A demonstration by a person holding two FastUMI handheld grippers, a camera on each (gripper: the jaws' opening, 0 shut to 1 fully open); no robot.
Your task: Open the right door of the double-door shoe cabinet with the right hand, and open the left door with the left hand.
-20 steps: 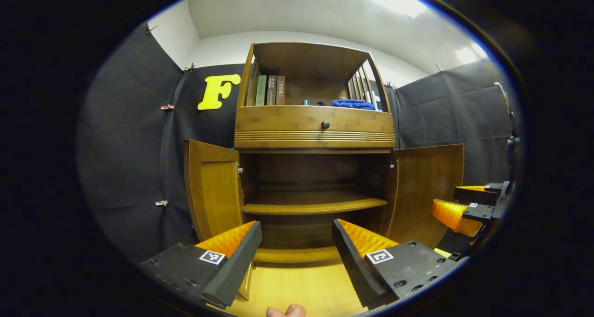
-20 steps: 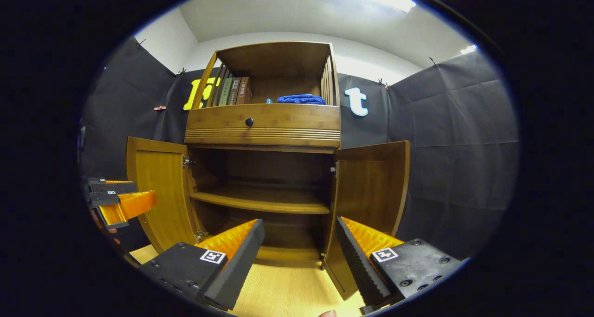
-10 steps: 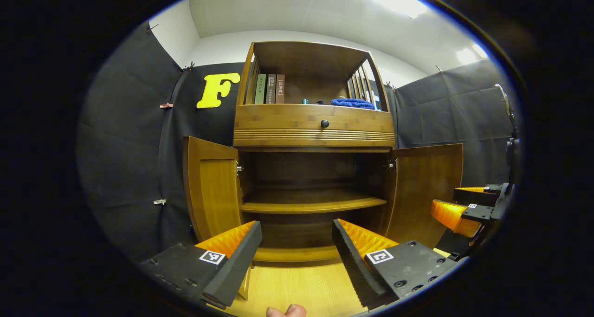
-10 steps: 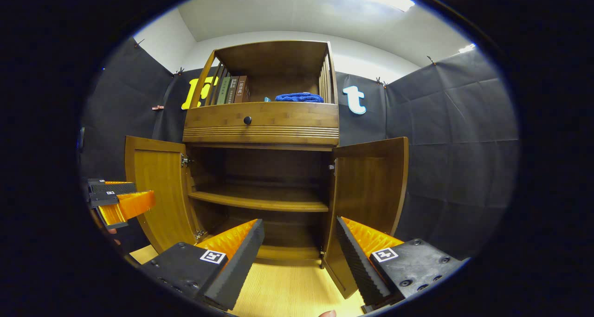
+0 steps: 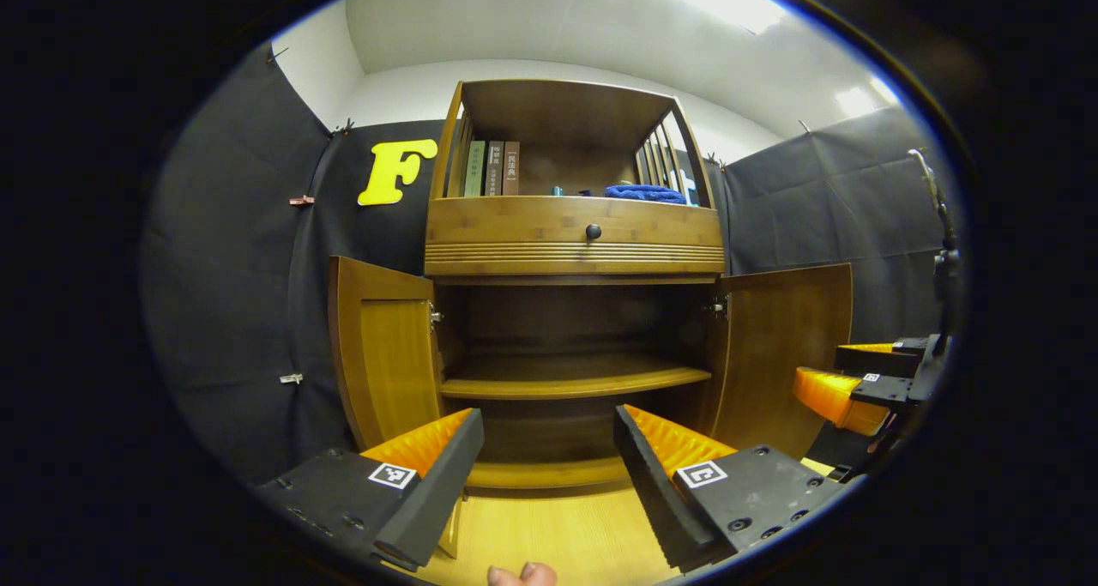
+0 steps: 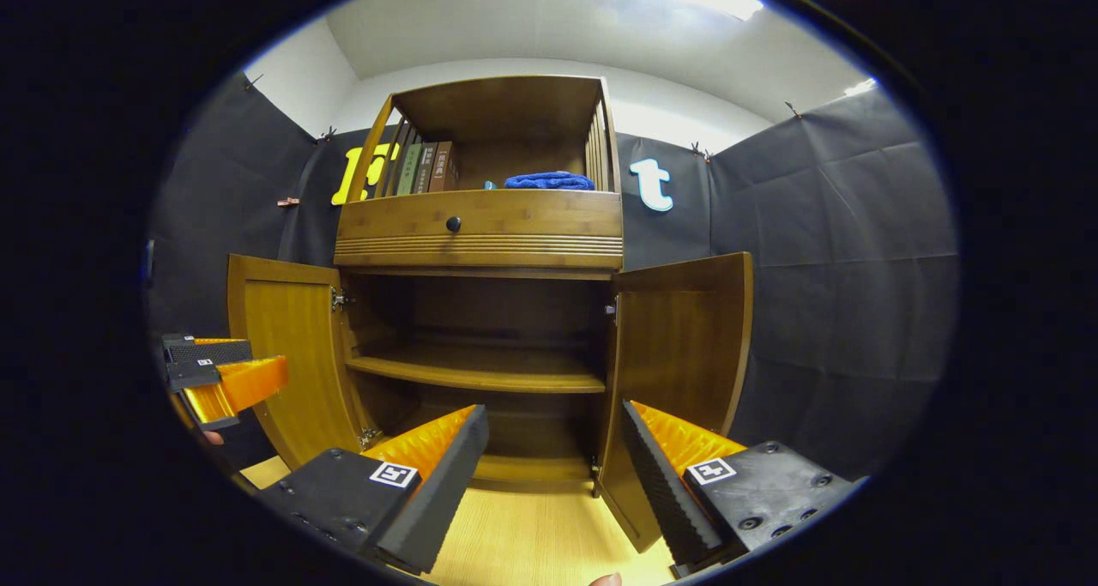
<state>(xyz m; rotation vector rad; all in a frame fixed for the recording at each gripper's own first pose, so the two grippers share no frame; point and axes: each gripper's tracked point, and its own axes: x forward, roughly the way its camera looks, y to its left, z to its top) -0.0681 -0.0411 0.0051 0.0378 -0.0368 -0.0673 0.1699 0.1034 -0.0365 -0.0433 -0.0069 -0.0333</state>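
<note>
The wooden shoe cabinet (image 5: 573, 234) (image 6: 480, 226) stands ahead with both lower doors swung wide. Its left door (image 5: 382, 359) (image 6: 287, 354) and right door (image 5: 785, 346) (image 6: 682, 346) stand outward, baring an inner shelf (image 5: 570, 376) (image 6: 476, 370) with nothing on it. My left gripper (image 5: 549, 457) is open and holds nothing, a short way back from the cabinet's foot. My right gripper (image 6: 553, 462) is open too, its right finger close to the right door's edge. Each gripper also appears off to the side in the other's view: the right gripper (image 5: 845, 384), the left gripper (image 6: 219, 371).
Books (image 5: 489, 168) and a blue cloth (image 5: 645, 193) sit in the upper open shelf above a drawer with a dark knob (image 5: 593, 232). Light wood floor (image 5: 558, 530) lies in front. Black cloth walls close in on both sides.
Both views have shifted slightly; the cabinet sits a little further left in each view. Doors and jaws stay as they were.
</note>
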